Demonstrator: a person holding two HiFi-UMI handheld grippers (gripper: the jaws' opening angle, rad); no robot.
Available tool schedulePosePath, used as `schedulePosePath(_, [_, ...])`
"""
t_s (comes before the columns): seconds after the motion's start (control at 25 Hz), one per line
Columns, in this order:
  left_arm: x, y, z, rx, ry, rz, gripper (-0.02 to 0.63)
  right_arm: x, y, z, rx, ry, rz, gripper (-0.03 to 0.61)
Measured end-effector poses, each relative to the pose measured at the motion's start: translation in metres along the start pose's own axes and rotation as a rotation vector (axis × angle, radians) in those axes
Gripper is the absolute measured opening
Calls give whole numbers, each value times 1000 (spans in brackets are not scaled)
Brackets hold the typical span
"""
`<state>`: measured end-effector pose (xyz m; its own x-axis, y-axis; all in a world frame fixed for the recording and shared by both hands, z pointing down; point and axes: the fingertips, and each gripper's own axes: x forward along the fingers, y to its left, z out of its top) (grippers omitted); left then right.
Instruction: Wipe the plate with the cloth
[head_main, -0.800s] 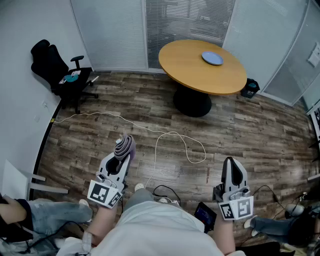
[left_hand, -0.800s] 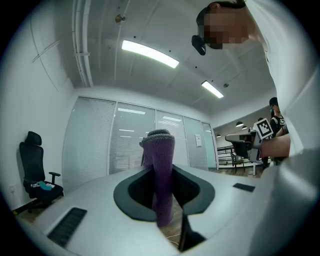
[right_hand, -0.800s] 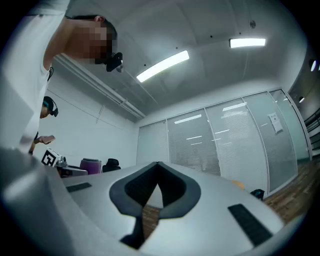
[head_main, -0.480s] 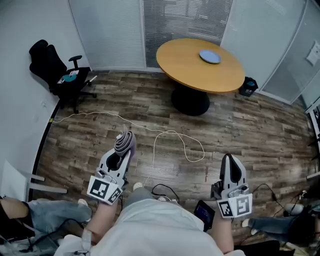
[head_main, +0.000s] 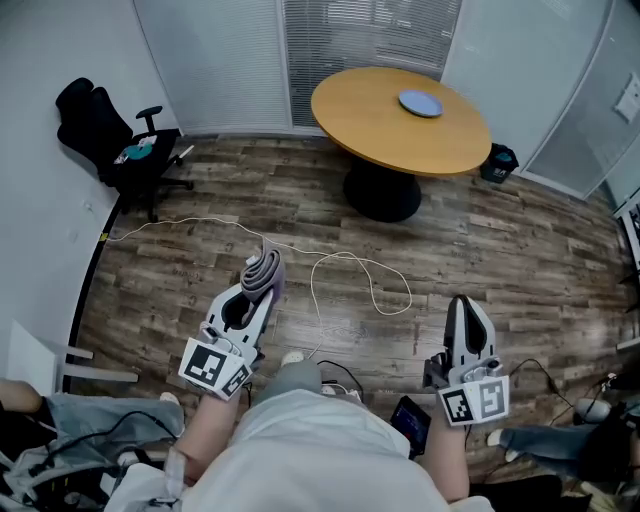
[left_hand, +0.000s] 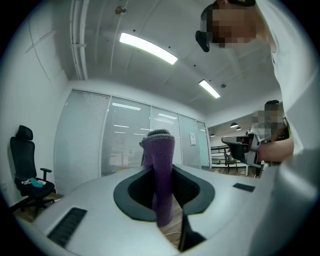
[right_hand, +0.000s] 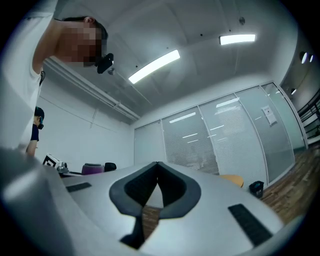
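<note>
Cloth (head_main: 263, 270), purple-grey and rolled, stands clamped between the jaws of the left gripper (head_main: 258, 295), which is held level at the near left. The right gripper (head_main: 461, 303), at the near right, has its jaws pressed together with nothing in them. Wiping looks not yet begun. The pale blue plate (head_main: 420, 102) lies on the far side of a round wooden worktop (head_main: 380, 135), well apart from both grippers, so the approach and the whole wipe remain. Between them stretches a dark plank floor (head_main: 520, 260) with a white cable (head_main: 372, 292) looped across it. A black office chair (head_main: 105, 130) stands far left. Blinds and glass walls close the room behind the worktop.
</note>
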<state>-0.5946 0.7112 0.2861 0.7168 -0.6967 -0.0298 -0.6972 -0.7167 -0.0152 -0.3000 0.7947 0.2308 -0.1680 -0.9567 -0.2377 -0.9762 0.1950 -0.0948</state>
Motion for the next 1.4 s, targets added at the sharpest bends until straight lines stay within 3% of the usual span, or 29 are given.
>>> schedulePosePath(0.52, [41,28,-21,-38,28,-2,71,30,-21,-16,-22,50,-24,20])
schedulePosePath(1.4, [246,160,-17,-53,1,-42,71,219,-103,-47,-15,75,-76,20])
